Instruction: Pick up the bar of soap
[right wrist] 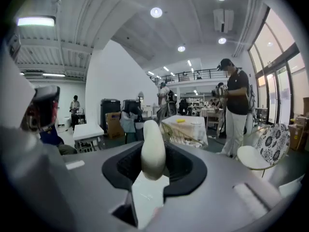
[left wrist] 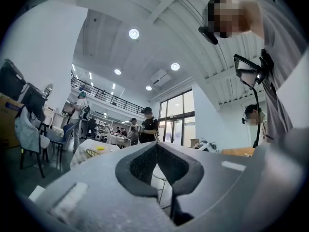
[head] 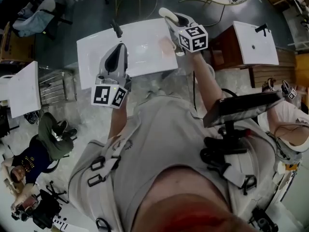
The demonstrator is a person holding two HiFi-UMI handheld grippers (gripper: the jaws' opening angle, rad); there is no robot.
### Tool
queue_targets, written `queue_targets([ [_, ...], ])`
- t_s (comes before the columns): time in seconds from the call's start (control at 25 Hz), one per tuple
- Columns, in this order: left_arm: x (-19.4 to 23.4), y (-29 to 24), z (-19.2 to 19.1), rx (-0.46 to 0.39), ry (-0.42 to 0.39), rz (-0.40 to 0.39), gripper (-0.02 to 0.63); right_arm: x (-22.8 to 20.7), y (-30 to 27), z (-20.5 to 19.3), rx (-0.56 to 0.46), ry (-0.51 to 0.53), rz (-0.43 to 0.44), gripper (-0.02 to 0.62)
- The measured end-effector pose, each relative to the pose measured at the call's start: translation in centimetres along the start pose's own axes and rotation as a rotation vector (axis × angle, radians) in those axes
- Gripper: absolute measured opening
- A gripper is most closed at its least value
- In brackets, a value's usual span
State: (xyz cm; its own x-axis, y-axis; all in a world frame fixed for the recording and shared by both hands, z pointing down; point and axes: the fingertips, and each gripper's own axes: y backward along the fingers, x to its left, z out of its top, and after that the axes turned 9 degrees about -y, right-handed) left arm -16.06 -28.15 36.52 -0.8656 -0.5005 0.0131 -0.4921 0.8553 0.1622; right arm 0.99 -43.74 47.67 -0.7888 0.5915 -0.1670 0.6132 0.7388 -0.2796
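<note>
Tongs in your right hand [right wrist: 153, 173] are clamped on the bar of soap [right wrist: 153, 148]: the pale oval stands upright between the pads with its top poking out past them. From the head view, the soap [head: 166, 13] sits in the right tongs [head: 175, 18] over the far edge of the white sink [head: 140, 52], and it looks clear of the surface, though that view cannot settle a touch. Your left tongs [left wrist: 164, 187] are drawn together with nothing between them, idle at the sink's near edge [head: 113, 64]. By my reading the pick-up itself is done; all that is left is keeping the grip firm.
</note>
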Motion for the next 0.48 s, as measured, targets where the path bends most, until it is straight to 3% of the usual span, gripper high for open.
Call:
queue_targets([
  [0.48, 4.5, 4.6, -2.1, 0.107, -0.037, 0.199, -0.006, -9.8, -14.8, -20.0, 0.492, -0.083, 0.005, 0.120],
])
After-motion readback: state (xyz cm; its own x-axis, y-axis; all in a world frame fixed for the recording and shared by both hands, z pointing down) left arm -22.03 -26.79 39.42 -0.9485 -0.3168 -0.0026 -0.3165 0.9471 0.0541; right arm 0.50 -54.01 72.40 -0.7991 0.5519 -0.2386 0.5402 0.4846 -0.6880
